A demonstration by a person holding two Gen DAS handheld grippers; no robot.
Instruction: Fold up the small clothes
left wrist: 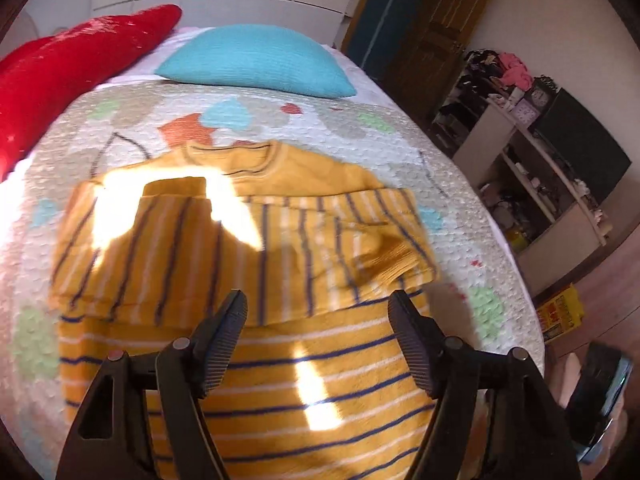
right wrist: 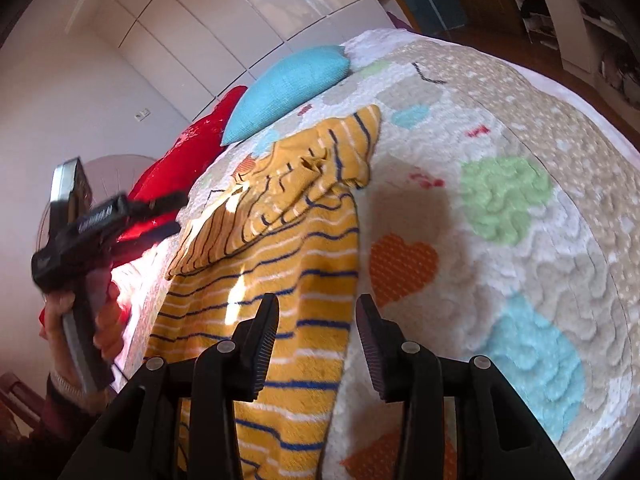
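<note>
**Now: one striped sweater under two open grippers**

Directly ahead of the left gripper (left wrist: 318, 298) lies the sweater (left wrist: 248, 248), one garment, mustard yellow with navy and white stripes, spread on the bedspread (left wrist: 432, 168). Both sleeves are folded across its chest. The ribbed cuff (left wrist: 396, 258) of one sleeve lies just past the right fingertip, and the collar (left wrist: 236, 160) is farther out, toward the pillows. The sweater's body runs back beneath both fingers. The left jaws stand wide apart and hold nothing; the fingers are above the cloth, though whether they touch it cannot be told.

In the right wrist view the right gripper (right wrist: 316, 304) is also open, a little less wide, and empty. The sweater's side edge (right wrist: 350, 264) runs out between the two fingers: the left finger (right wrist: 264, 336) is over striped cloth, the right finger (right wrist: 374, 340) over bare bedspread. Beyond the tips, the folded sleeves (right wrist: 304, 176) lie bunched toward the collar end.

Off to the left of those fingers, a hand (right wrist: 64, 312) grips the other gripper's handle (right wrist: 86, 226). White lettering runs along its black body, too blurred to read.

Beyond the sweater there are two cushions, one teal pillow (left wrist: 256, 60) and one red cushion (left wrist: 76, 68). To the right of the left fingers stands a shelf (left wrist: 532, 176) with two small clocks (left wrist: 532, 106) on top; below it sits a yellow printed box (left wrist: 560, 312), its writing illegible.
</note>
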